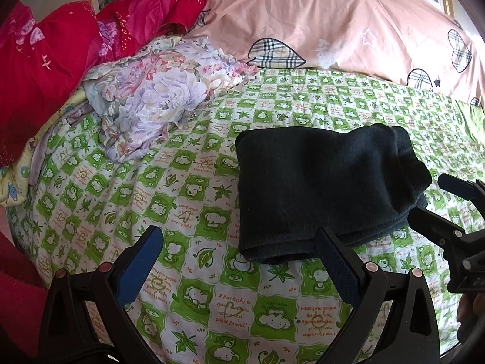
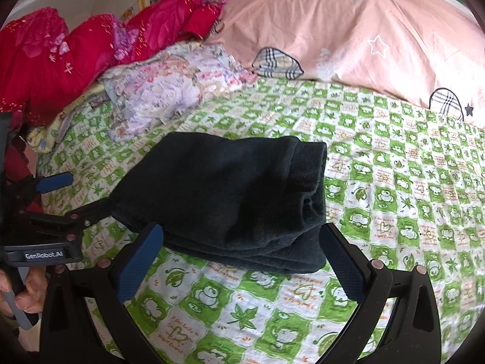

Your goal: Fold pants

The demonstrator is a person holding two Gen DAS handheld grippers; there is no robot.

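Observation:
The dark pants (image 1: 321,188) lie folded into a compact bundle on the green checked bedsheet (image 1: 188,188); they also show in the right wrist view (image 2: 224,200). My left gripper (image 1: 239,242) is open and empty, just in front of the bundle's near left corner. My right gripper (image 2: 242,236) is open and empty, its jaws either side of the bundle's near edge. The right gripper shows at the right in the left wrist view (image 1: 436,200), and the left gripper at the left in the right wrist view (image 2: 81,194).
A floral cloth (image 1: 151,103) lies crumpled at the far left of the sheet (image 2: 394,188). Red bedding (image 1: 60,60) is piled behind it. A pink quilt (image 1: 348,27) with plaid hearts lies across the back.

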